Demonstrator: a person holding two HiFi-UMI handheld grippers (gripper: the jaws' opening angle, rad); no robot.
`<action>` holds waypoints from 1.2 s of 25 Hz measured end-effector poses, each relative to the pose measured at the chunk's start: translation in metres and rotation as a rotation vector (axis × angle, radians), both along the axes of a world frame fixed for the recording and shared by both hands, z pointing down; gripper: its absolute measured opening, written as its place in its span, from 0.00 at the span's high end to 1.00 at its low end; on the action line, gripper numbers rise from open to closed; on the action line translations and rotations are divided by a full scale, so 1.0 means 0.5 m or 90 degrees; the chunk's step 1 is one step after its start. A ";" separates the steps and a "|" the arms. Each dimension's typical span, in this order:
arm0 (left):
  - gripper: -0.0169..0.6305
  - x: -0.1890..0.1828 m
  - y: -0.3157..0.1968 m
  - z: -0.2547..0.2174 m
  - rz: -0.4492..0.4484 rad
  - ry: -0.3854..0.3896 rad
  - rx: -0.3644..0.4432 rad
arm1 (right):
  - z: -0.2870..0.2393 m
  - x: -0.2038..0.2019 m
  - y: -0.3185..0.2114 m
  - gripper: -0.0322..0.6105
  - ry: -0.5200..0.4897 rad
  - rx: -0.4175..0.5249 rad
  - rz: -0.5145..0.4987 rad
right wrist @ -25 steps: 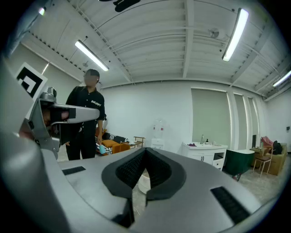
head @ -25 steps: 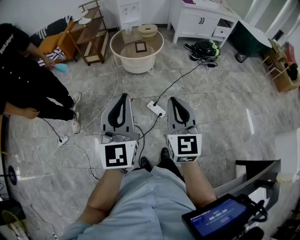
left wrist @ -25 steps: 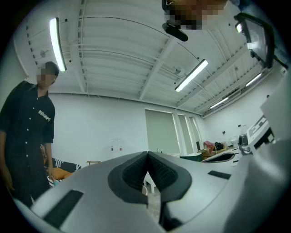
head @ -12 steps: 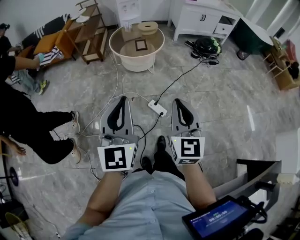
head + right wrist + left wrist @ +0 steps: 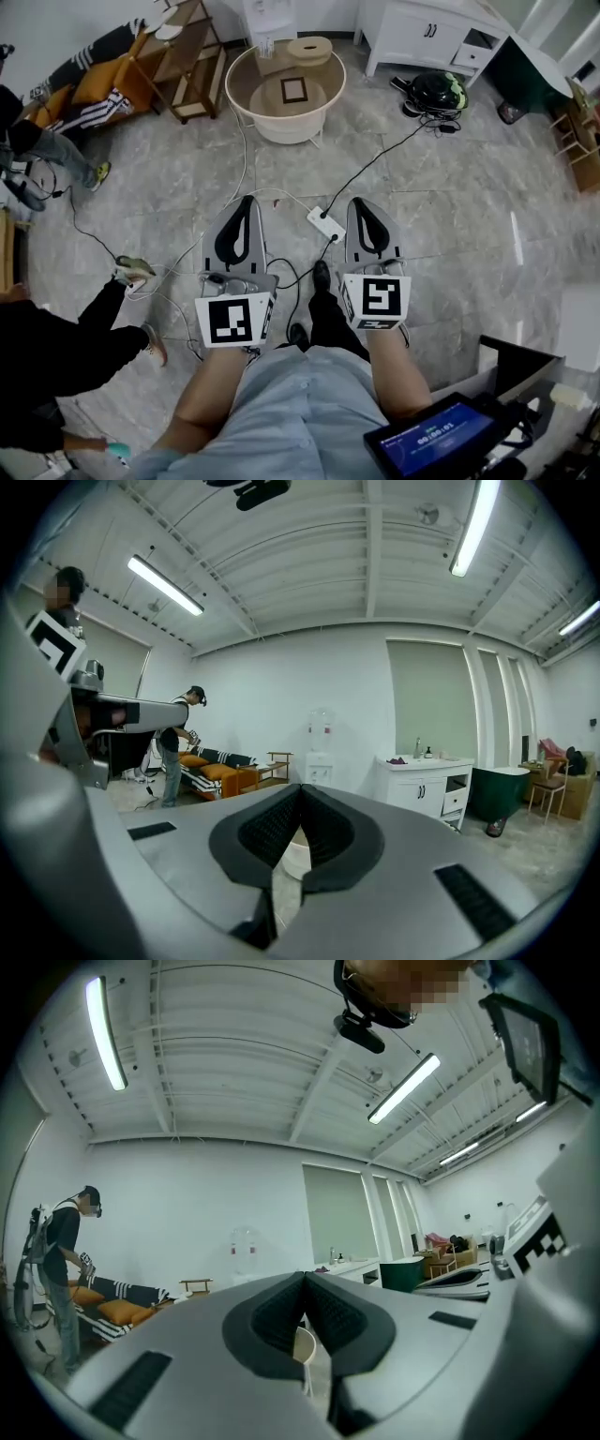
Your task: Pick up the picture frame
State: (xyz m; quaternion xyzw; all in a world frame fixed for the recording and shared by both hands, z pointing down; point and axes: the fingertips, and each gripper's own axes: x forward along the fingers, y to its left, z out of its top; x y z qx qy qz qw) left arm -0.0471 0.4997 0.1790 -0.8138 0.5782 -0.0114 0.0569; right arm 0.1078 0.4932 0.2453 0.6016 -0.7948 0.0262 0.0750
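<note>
L gripper (image 5: 246, 201) & R gripper (image 5: 362, 202) side by side, pointing fwd, tips flanking power strip (image 5: 325, 223). Both jaws closed together, nothing btwn. Forearms (image 5: 208, 394) bare, parallel.

Mock living room (image 5: 217, 772) sofa — white cabinet (image 5: 422, 785)

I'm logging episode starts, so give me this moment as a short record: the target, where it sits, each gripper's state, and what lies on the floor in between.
target: picture frame, small, dark-edged, lying flat
support: round white table, far ahead of the person
left gripper: jaws together, holding nothing
right gripper: jaws together, holding nothing
floor between: power strip with cables
progress: frame not yet reached
</note>
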 end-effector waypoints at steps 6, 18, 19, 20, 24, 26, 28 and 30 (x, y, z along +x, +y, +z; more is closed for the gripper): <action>0.96 0.042 -0.182 -0.025 -0.027 -0.030 -0.001 | -0.013 0.065 -0.189 0.93 -0.016 -0.007 -0.012; 0.96 0.058 -0.356 -0.079 -0.061 -0.047 0.009 | -0.049 0.101 -0.400 0.93 -0.024 0.004 -0.027; 0.96 0.052 -0.368 -0.075 -0.062 -0.045 0.007 | -0.047 0.096 -0.412 0.93 -0.022 0.003 -0.028; 0.96 0.046 -0.379 -0.069 -0.063 -0.043 0.005 | -0.043 0.090 -0.423 0.93 -0.020 0.001 -0.028; 0.96 0.025 -0.435 -0.045 -0.061 -0.031 0.003 | -0.022 0.066 -0.478 0.93 -0.003 -0.008 -0.030; 0.96 0.007 -0.472 -0.032 -0.060 -0.025 0.002 | -0.007 0.045 -0.512 0.93 0.005 -0.015 -0.031; 0.96 -0.018 -0.517 -0.016 -0.058 -0.019 0.000 | 0.010 0.020 -0.552 0.93 0.013 -0.022 -0.030; 0.96 -0.046 -0.576 0.003 -0.053 -0.009 -0.005 | 0.031 -0.006 -0.603 0.93 0.023 -0.033 -0.025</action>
